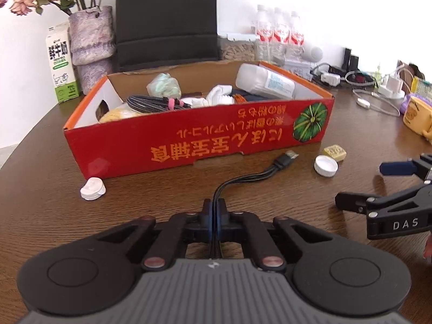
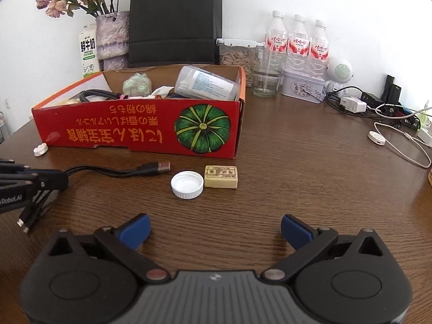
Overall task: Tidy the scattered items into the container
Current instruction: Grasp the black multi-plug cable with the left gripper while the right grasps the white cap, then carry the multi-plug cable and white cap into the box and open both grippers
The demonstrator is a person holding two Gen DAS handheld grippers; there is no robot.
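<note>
White clip (image 1: 92,188): lies on the desk (image 2: 297,178) just beside the box's near left corner, not yet put away.
Box (image 1: 189,140): red cardboard, open on top, already holding a coiled cord, cloth, a plastic jar and other bits; its front wall stands between the loose things and the space inside.
Left claw (image 1: 214,210): pinched shut on the black cable (image 1: 253,174), gripping it partway along its length.
Cable: its USB plug (image 2: 159,168) lies on the desk pointing toward the box front, and the small plugs at the other end trail behind the claw.
Step in hand, as I judge it: carry the cable into the box. Lift high enough that both dangling ends clear the front wall, move over a free patch, then let go so nothing hangs over the rim.
White cap (image 2: 187,184): on the desk, touching or nearly touching the beige block (image 2: 221,180) to its right; both near the box front.
Right claw (image 2: 216,232): spread wide and empty, low over the desk short of the cap; it looks well placed to take the cap.
</note>
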